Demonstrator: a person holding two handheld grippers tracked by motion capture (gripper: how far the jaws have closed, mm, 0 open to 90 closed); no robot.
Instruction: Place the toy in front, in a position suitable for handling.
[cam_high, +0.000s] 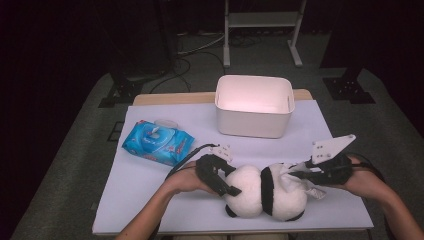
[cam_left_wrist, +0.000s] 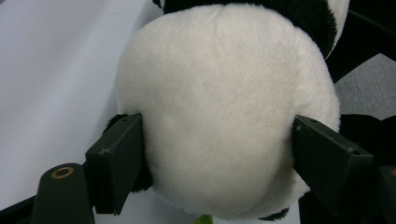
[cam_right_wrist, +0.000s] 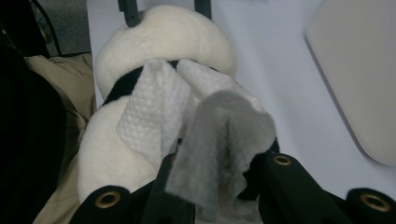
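Note:
A black-and-white panda plush (cam_high: 265, 192) lies near the front edge of the white table (cam_high: 150, 200). My left gripper (cam_high: 231, 181) is shut on its white rounded end. In the left gripper view both pads (cam_left_wrist: 116, 161) press into the fur of the panda (cam_left_wrist: 224, 107). My right gripper (cam_high: 296, 175) comes in from the right and is shut on a crumpled white wet wipe (cam_high: 301, 169). In the right gripper view the wipe (cam_right_wrist: 187, 121) rests against the panda (cam_right_wrist: 173, 42) near its black band, bunched between the jaws of the right gripper (cam_right_wrist: 219, 179).
A white open bin (cam_high: 255, 127) stands at the back middle of the table. A blue pack of wet wipes (cam_high: 157, 142) lies at the left. Both forearms enter from the bottom. A metal rack and cables are on the floor beyond the table.

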